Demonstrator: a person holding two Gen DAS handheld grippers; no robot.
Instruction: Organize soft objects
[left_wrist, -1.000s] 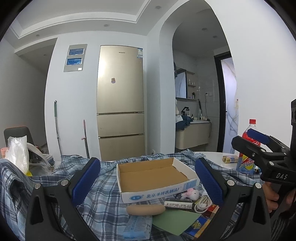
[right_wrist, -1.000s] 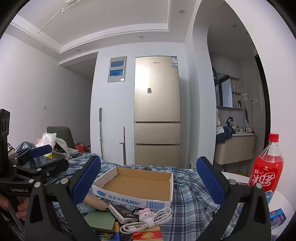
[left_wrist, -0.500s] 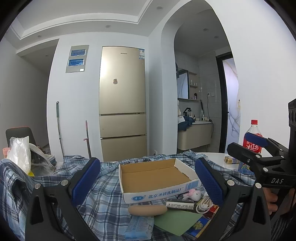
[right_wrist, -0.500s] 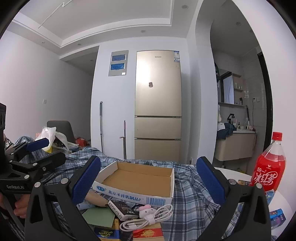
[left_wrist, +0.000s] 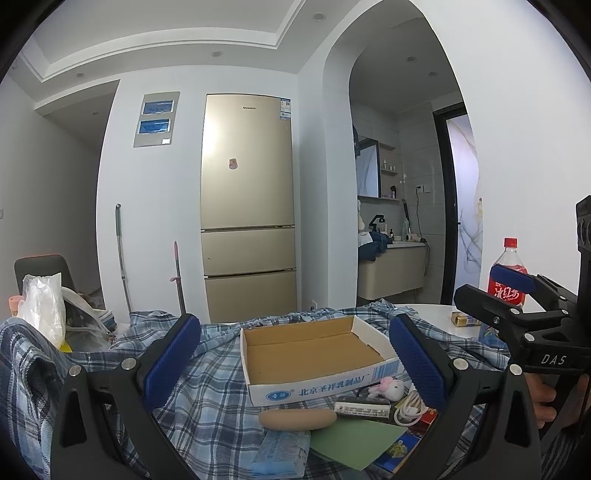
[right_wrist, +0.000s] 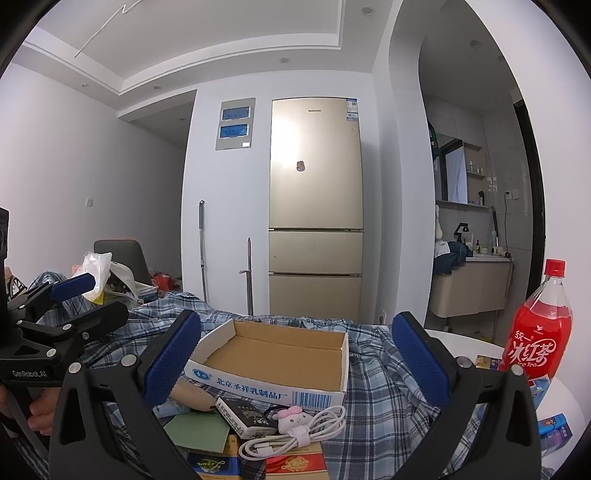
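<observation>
An empty cardboard box (left_wrist: 314, 350) (right_wrist: 273, 354) sits on a blue plaid cloth (left_wrist: 207, 402) (right_wrist: 376, 373). In front of it lie a tan soft roll (left_wrist: 297, 419) (right_wrist: 190, 395), a small pink plush toy (left_wrist: 388, 387) (right_wrist: 291, 417), a white cable (right_wrist: 295, 439), a dark packet (right_wrist: 243, 411) and a green sheet (left_wrist: 351, 441). My left gripper (left_wrist: 295, 362) hovers open just before the box. My right gripper (right_wrist: 295, 360) is open too, above the plush and cable. Each gripper shows at the edge of the other's view.
A red iced-tea bottle (right_wrist: 537, 332) (left_wrist: 508, 275) stands on the white table at the right, with small packets (right_wrist: 552, 430) near it. A white plastic bag (left_wrist: 40, 310) sits at the left. A gold fridge (left_wrist: 247, 206) stands behind.
Both views have tilted slightly upward and drifted, so the box and items sit a little lower in frame. Nothing was gripped or moved.
</observation>
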